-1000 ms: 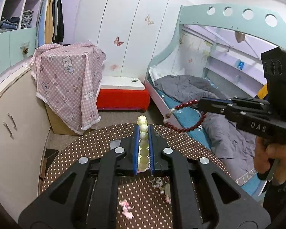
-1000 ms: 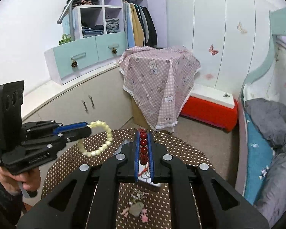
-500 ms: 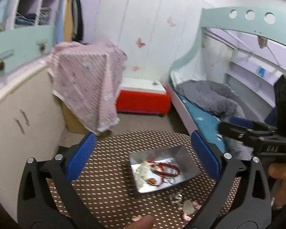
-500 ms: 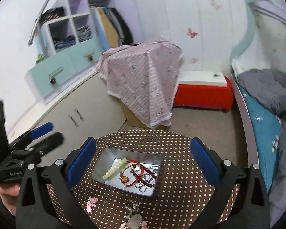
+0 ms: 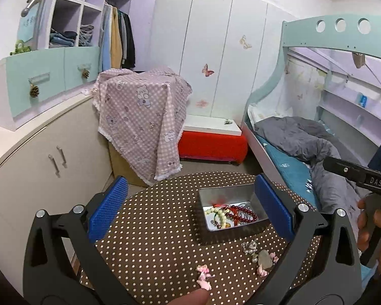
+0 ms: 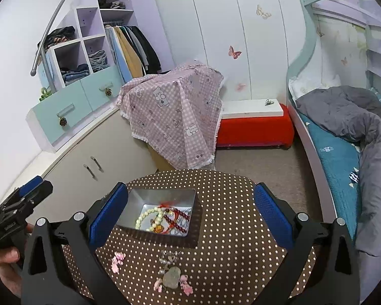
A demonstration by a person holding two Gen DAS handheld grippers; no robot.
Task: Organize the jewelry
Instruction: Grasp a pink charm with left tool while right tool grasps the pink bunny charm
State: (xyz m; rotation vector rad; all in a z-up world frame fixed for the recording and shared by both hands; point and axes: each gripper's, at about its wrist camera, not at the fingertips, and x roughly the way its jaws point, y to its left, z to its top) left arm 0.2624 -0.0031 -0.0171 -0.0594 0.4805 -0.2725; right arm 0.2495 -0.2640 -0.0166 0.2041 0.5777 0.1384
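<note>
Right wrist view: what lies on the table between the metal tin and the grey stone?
A small silvery trinket cluster lies between the tin and the stone; otherwise bare dotted tablecloth.

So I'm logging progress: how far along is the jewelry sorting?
Done: pale bead bracelet and red bracelet lie in the tin. In hand: nothing; left gripper and right gripper are open. Left: pink charms and a stone pendant on the table.

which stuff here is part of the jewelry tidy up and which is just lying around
Part of the job:
metal tin
cream bead bracelet and red bead bracelet, both in the tin
pink charms and silver trinkets, loose on the dotted table

Just lying about:
pink checked cloth
red bench
grey duvet
hanging clothes
</note>
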